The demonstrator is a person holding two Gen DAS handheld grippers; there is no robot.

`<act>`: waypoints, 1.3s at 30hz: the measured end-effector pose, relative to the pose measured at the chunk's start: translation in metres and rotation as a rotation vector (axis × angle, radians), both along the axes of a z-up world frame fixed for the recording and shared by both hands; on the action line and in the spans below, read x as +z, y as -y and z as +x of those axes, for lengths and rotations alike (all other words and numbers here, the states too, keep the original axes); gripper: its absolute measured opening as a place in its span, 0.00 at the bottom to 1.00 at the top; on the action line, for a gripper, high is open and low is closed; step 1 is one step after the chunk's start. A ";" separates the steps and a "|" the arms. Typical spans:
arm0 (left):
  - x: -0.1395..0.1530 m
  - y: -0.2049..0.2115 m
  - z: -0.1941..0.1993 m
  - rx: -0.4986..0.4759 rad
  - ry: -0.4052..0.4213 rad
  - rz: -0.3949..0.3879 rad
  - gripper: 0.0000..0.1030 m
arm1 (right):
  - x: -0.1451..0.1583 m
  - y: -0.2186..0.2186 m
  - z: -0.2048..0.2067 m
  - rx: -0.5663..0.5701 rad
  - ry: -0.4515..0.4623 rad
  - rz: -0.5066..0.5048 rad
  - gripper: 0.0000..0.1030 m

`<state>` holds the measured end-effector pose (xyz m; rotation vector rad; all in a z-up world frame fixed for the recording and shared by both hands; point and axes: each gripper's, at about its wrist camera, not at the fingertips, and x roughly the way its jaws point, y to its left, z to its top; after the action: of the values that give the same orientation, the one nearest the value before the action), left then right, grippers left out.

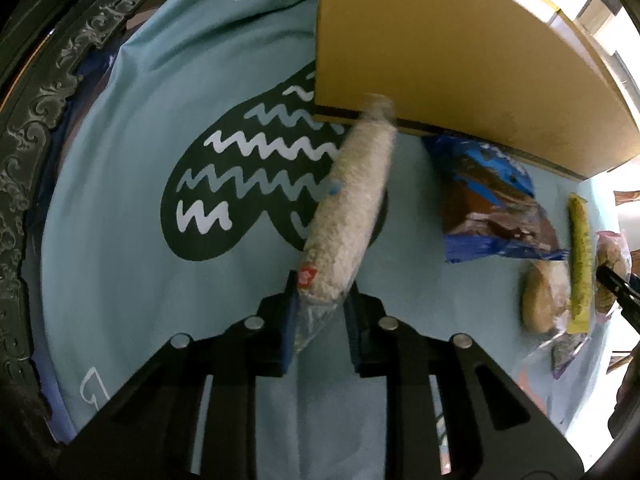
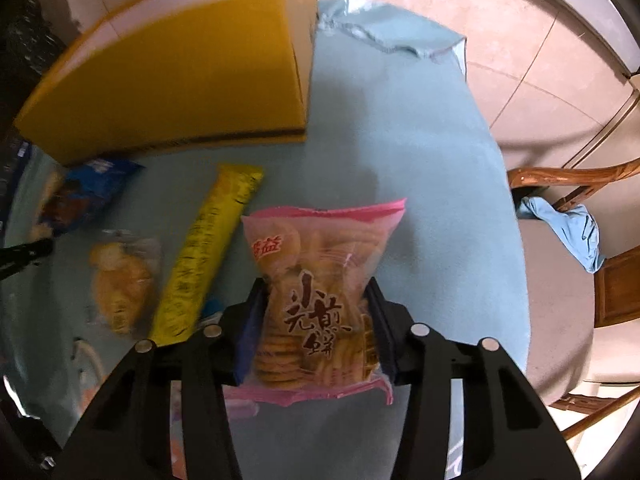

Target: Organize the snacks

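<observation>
Two views look down over a counter covered by a pale blue cloth with a dark green printed shape on it. A cardboard box stands on the cloth at the far side.

In the left wrist view, the left hand-held gripper is clenched on the clear end of a long pale rice cracker roll. The roll slants up and away from the pads, its far tip in front of the lower edge of the box. To its right on the cloth lie a blue snack bag just beside the box, a long yellow packet, and a clear bag of tan pastry touching the packet.

In the right wrist view, the right hand-held gripper has its pads against both sides of a pink bag of round biscuits, squeezing it in at the middle; whether the bag is lifted off the cloth is unclear. Left of it lie the yellow packet, the pastry bag and the blue bag. A wooden chair stands beyond the counter's right edge, with a blue rag draped over it
</observation>
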<state>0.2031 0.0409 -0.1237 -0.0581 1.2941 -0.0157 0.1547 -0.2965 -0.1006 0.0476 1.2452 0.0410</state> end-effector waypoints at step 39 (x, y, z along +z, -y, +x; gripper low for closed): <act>0.044 0.017 -0.035 -0.015 0.062 -0.019 0.26 | 0.061 -0.032 -0.020 0.092 0.079 0.201 0.48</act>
<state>0.1684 0.0244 -0.0802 -0.0636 1.2326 -0.0422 0.1350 -0.2645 -0.0398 0.1611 1.1605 0.2456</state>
